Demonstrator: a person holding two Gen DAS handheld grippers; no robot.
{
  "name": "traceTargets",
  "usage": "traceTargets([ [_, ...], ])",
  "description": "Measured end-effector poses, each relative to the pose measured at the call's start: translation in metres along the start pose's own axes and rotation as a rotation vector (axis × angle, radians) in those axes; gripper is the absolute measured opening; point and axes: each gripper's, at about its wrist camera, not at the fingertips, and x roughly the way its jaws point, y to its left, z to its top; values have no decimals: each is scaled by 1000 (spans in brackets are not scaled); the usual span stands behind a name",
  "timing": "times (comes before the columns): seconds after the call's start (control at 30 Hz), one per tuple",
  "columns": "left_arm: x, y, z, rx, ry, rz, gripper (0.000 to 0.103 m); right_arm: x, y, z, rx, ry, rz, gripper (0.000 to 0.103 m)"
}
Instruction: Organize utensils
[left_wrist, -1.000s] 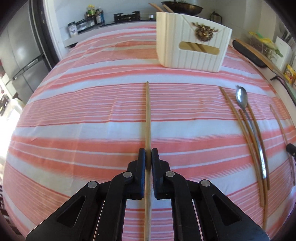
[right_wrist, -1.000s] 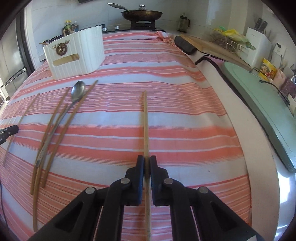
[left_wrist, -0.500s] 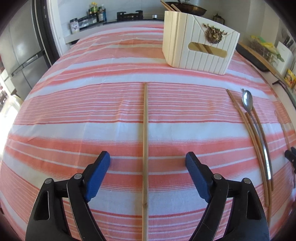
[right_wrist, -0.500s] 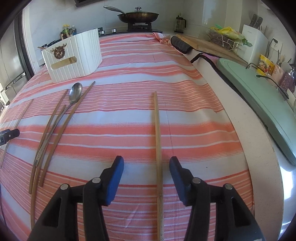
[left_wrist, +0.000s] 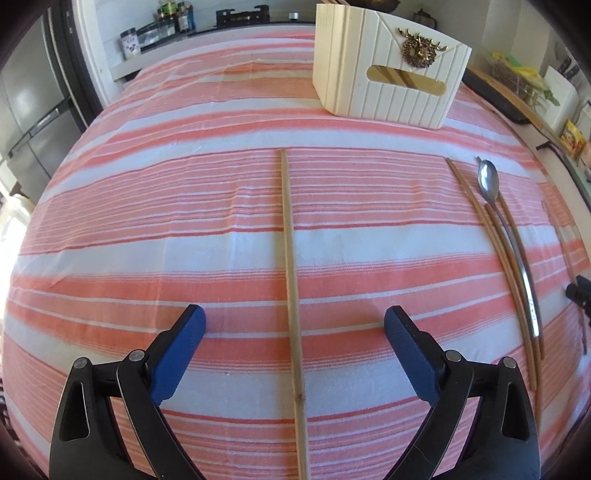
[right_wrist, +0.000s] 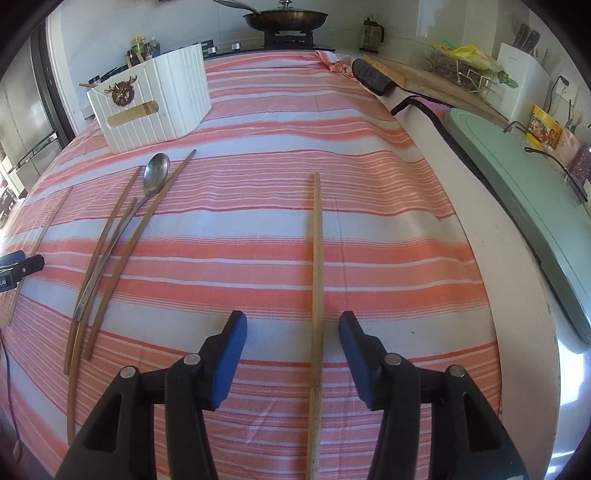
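My left gripper is open, and a wooden chopstick lies flat on the striped cloth between its fingers, untouched. My right gripper is open too, with another chopstick lying between its fingers. A metal spoon and several chopsticks lie together on the cloth; they also show in the right wrist view, spoon among chopsticks. A white slatted utensil box stands at the far side, also in the right wrist view.
The red-and-white striped cloth covers the table. A pale green board lies past the cloth's right edge. A pan sits on the stove at the back. A fridge stands at the left.
Both grippers, shut on chopsticks a second ago, have opened wide. The chopsticks now lie loose on the cloth, and both grippers have drawn back slightly.
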Motion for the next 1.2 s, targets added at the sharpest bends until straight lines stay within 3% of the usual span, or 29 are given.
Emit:
traceTargets([
  [0.1,-6,12,9,1,5,-84,97,-6,-8,1,2,34,53,53],
  [0.23,-3,14,28,31,27,-122,97,-9,-14,9,-19,85,104,53],
  [0.37,17,11,47,83,68,-64,86,-1,-17,28,-22,126,133,53],
  [0.6,37,14,71,77,115,-11,72,40,-6,71,-86,153,58,48],
  [0.67,38,9,76,95,108,-13,57,50,-5,84,-84,137,39,33],
  [0.7,37,7,78,100,99,-16,35,53,-6,90,-77,133,37,16],
  [0.73,37,6,80,103,94,-18,12,56,-6,96,-68,134,41,6],
  [0.77,37,5,81,100,91,-28,7,58,-8,101,-54,134,46,6],
  [0.9,26,12,77,60,45,-75,4,49,-11,109,-4,72,86,6],
  [1.07,-40,21,68,13,-109,-180,4,-26,-8,108,28,-122,214,6],
  [1.2,-97,26,61,21,-234,-251,4,-82,1,101,0,-239,267,6],
])
